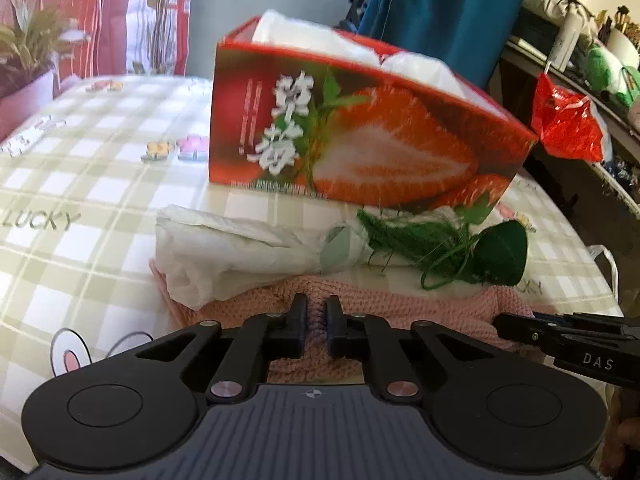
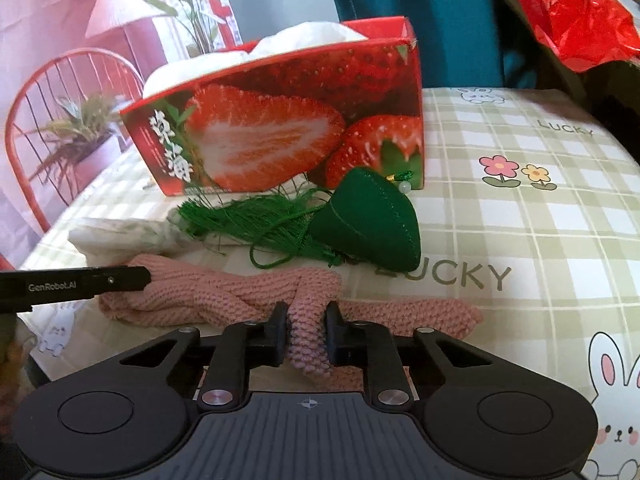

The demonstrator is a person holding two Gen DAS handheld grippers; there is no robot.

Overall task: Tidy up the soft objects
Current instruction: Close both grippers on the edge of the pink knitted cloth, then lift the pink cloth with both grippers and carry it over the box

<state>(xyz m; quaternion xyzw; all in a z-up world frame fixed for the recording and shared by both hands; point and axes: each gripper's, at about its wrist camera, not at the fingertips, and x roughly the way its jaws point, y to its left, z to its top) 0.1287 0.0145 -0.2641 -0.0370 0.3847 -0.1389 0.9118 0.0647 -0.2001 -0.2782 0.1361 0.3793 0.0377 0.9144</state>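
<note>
Left wrist view is showing the strawberry box [image 1: 360, 128] standing on the checked tablecloth [image 1: 80, 184], white soft stuff [image 1: 320, 40] filling it; a white bag [image 1: 224, 248] and green tasselled pouch [image 2: 368, 224] are lying before it; nearest, both tools are angling downward, the left gripper [image 1: 316, 320] pinching the pink knitted piece [image 2: 224, 292]; the right gripper [image 2: 307, 328] is squeezing its other fold.

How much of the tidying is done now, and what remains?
Done: white soft items already fill the strawberry box. In hand: both the left hand-held gripper and right hand-held gripper pinch the pink knit. Left: the white bag and green pouch lie on the table.
</note>
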